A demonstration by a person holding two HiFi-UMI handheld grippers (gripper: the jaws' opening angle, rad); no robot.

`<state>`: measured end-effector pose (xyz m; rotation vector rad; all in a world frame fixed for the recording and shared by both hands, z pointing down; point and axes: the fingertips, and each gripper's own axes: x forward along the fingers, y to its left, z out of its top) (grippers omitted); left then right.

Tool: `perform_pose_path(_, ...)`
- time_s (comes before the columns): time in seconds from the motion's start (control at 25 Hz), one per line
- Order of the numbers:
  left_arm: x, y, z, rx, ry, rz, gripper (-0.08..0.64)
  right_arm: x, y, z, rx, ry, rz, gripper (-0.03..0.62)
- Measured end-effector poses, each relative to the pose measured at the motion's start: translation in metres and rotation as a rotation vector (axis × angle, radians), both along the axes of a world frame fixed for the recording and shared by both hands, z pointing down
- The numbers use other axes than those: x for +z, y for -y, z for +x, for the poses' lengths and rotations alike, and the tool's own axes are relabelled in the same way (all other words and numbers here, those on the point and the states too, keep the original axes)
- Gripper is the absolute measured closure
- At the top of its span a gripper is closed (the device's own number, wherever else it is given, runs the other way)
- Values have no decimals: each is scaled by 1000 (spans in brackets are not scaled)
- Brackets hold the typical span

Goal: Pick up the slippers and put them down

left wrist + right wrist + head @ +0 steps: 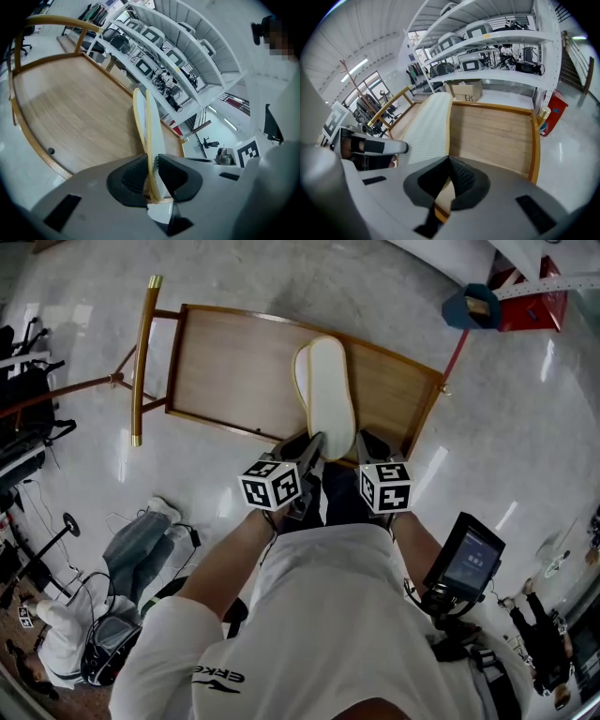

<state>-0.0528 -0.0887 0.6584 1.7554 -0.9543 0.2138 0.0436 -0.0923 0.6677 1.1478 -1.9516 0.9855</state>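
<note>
Two pale cream slippers point(328, 390) lie pressed together, held above a low wooden platform point(225, 362). My left gripper point(314, 442) is shut on their heel end. In the left gripper view the pair point(149, 122) stands edge-on and runs out from between the dark pads of that gripper point(152, 171). My right gripper point(366, 442) sits just right of the heel. In the right gripper view its pads meet at the tip point(449, 161), and the ribbed sole point(426, 126) lies to their left. I see nothing clamped there.
The platform point(497, 136) has a raised wooden rim and a rail point(142, 357) at its left end. White shelves point(497, 37) with equipment stand beyond it. A person point(131, 549) sits on the floor at lower left. A red and blue stand point(506, 306) is at upper right.
</note>
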Motion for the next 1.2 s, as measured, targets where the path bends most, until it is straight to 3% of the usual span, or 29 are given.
perform_pose_path(0.4,-16,-4,-8,-2,74,57,495,-18,-7,-2,-7,19,40,589)
perform_pose_path(0.84,-35,-1,-11,9,93,91,508,-39,-7,-10,-15,36,75,589)
perform_pose_path(1.2,-29,-4,1,98,161,126,508,-28,-17,-21,-38,58,48,589)
